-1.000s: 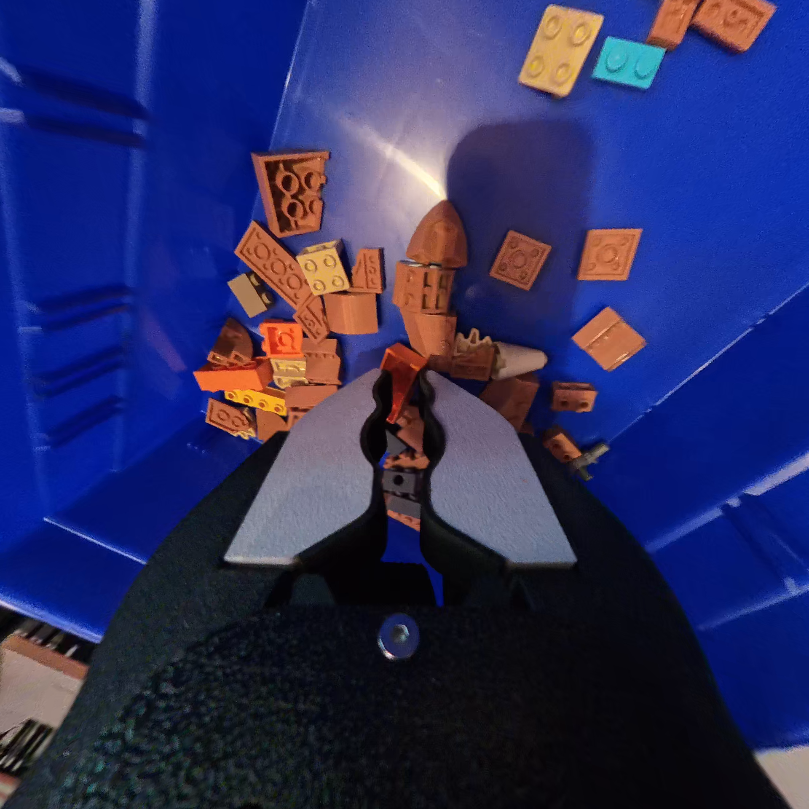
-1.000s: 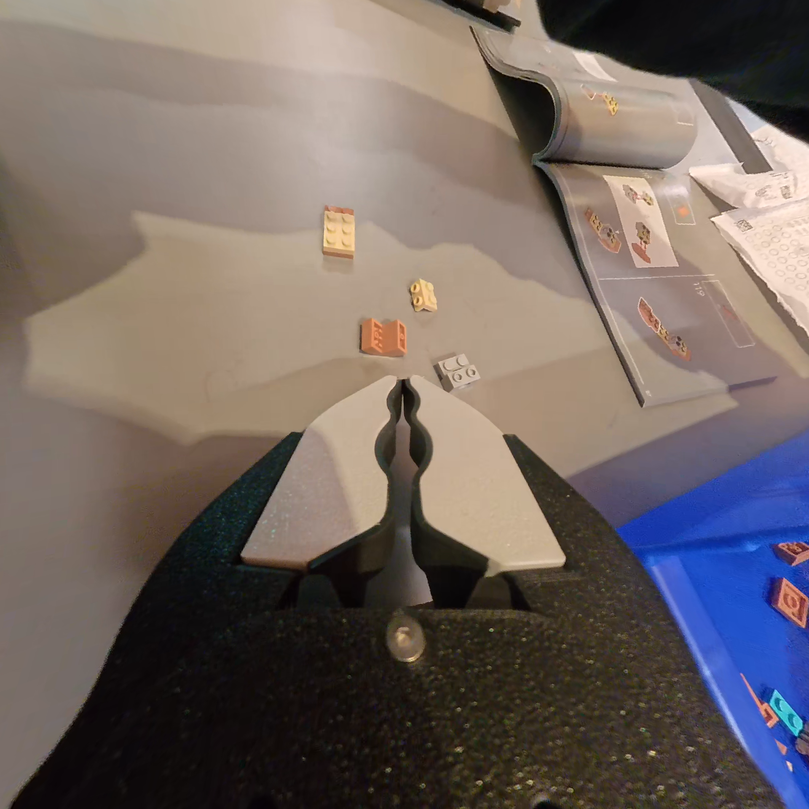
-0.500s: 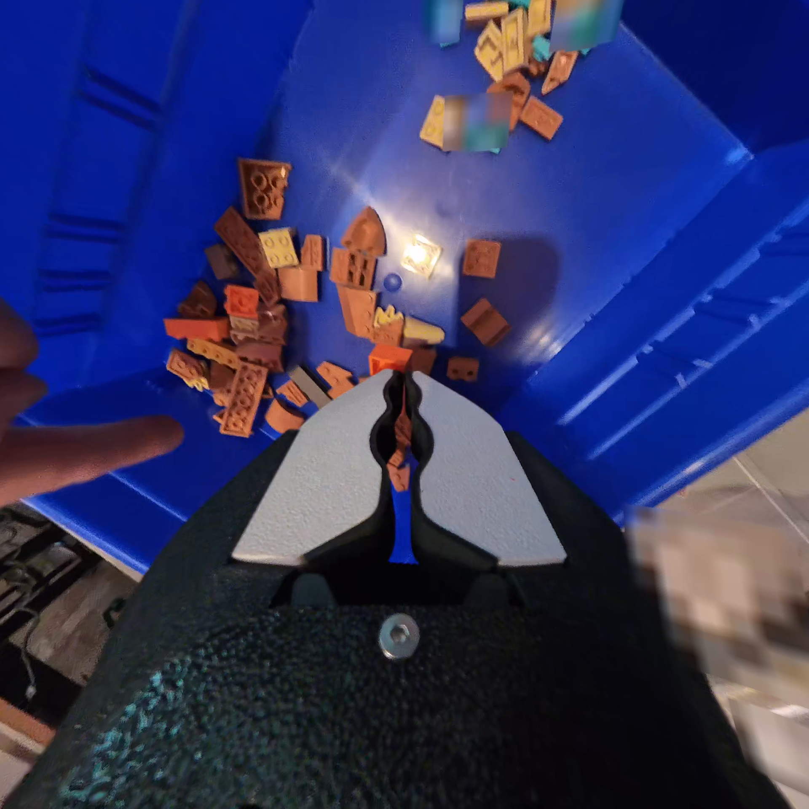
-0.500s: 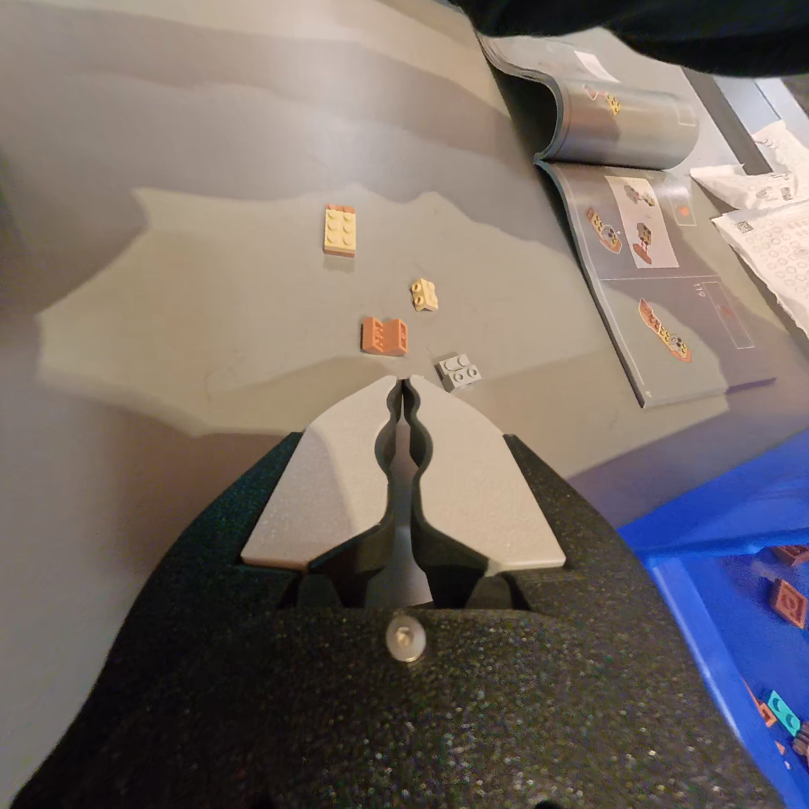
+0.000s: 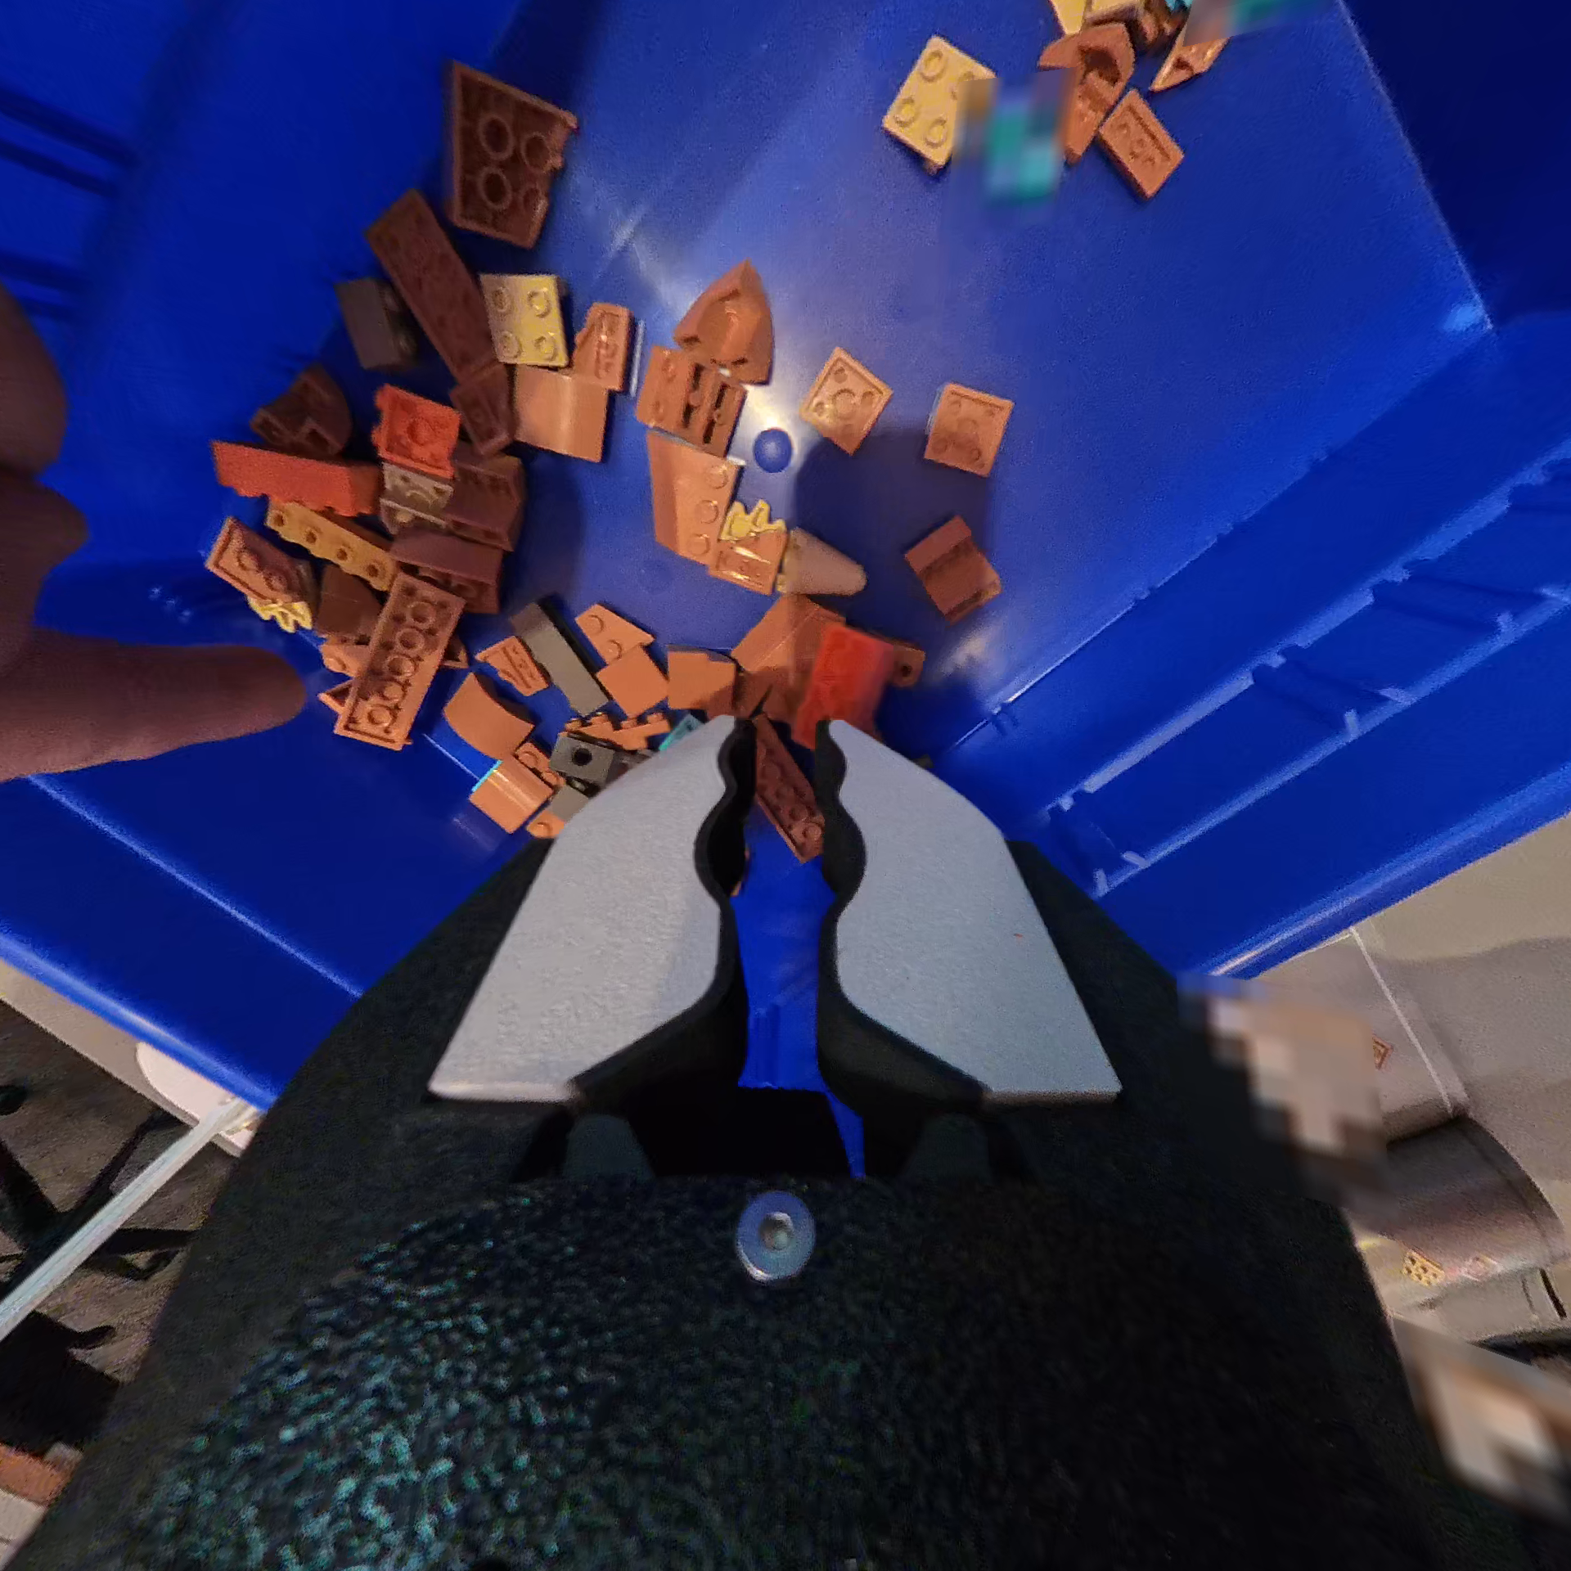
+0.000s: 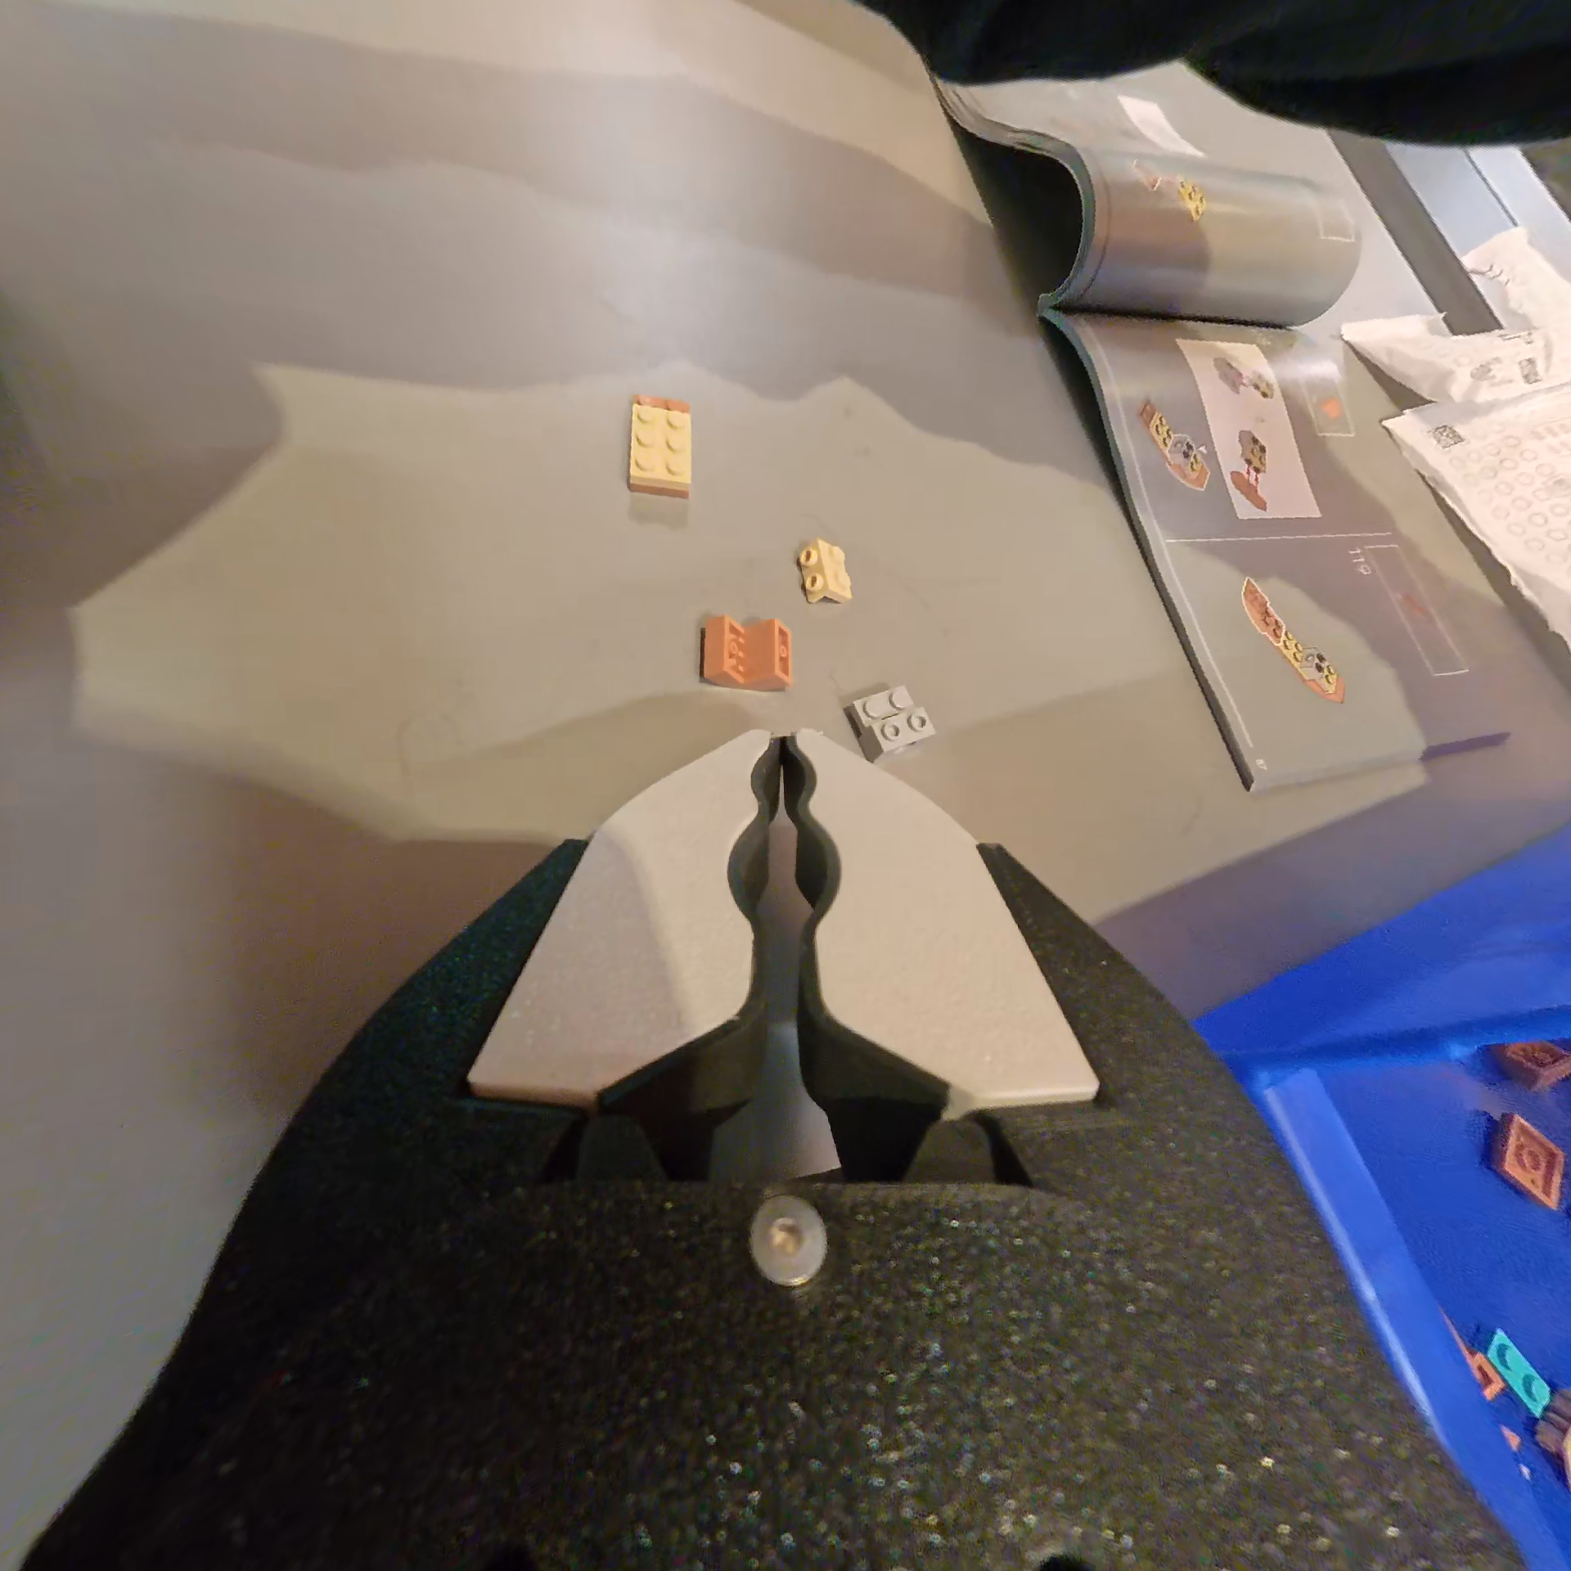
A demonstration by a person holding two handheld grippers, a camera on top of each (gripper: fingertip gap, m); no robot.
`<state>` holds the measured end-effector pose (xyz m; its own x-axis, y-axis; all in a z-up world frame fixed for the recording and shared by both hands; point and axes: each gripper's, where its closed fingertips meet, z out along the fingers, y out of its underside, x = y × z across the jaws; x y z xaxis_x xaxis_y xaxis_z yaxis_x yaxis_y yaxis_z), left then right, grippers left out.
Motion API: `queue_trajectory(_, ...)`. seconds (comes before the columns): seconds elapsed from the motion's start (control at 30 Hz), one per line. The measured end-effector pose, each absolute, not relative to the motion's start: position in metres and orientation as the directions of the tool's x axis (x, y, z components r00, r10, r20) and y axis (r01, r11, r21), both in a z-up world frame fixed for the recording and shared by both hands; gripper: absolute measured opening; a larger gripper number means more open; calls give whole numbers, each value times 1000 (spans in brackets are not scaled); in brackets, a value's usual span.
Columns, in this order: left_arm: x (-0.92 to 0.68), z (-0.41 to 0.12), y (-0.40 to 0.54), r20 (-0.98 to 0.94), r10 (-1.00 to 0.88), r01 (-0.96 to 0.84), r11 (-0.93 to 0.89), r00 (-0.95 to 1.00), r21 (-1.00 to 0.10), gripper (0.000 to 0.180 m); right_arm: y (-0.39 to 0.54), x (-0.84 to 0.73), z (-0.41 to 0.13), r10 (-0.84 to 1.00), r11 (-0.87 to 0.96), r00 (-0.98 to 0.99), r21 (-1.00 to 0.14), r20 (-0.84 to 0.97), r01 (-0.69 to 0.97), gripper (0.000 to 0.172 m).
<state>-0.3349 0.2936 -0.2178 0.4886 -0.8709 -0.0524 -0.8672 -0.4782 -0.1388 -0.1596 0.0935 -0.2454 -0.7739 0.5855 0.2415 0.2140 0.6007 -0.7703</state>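
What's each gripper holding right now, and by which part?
Right gripper: shut, empty. Left gripper: jaws apart around a brown plate; grip cannot be told.

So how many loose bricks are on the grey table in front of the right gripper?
4: a tan plate farthest, a small tan brick nearer, an orange brick left of it, a grey brick beside the fingertips. Others may hide behind the gripper.

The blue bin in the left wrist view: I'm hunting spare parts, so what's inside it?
Inside the blue bin lie loose toy bricks, mostly brown and orange, a few tan, grey and teal. The left gripper covers some near its fingertips; mosaic patches hide others at the top.
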Motion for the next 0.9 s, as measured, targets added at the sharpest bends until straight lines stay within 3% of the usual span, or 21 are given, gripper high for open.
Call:
queue_trajectory(0.23, -359, -214, 328, -228, -807, -837, -513, 545, -188, 14, 94, -160, -246, 591, 598, -771, -770, 236, 223, 0)
queue_trajectory(0.47, -381, -224, 359, -453, -827, -933, -360, 333, -29, 14, 94, -160, -246, 589, 598, -773, -770, 235, 222, 0)
queue_trajectory(0.77, -384, -235, 376, -459, -856, -954, -294, 239, 52, 14, 93, -159, -246, 586, 601, -776, -768, 235, 221, 0)
queue_trajectory(0.9, -384, -234, 388, -460, -877, -958, -236, 137, 163, 19, 93, -159, -246, 583, 602, -778, -768, 234, 220, 0)
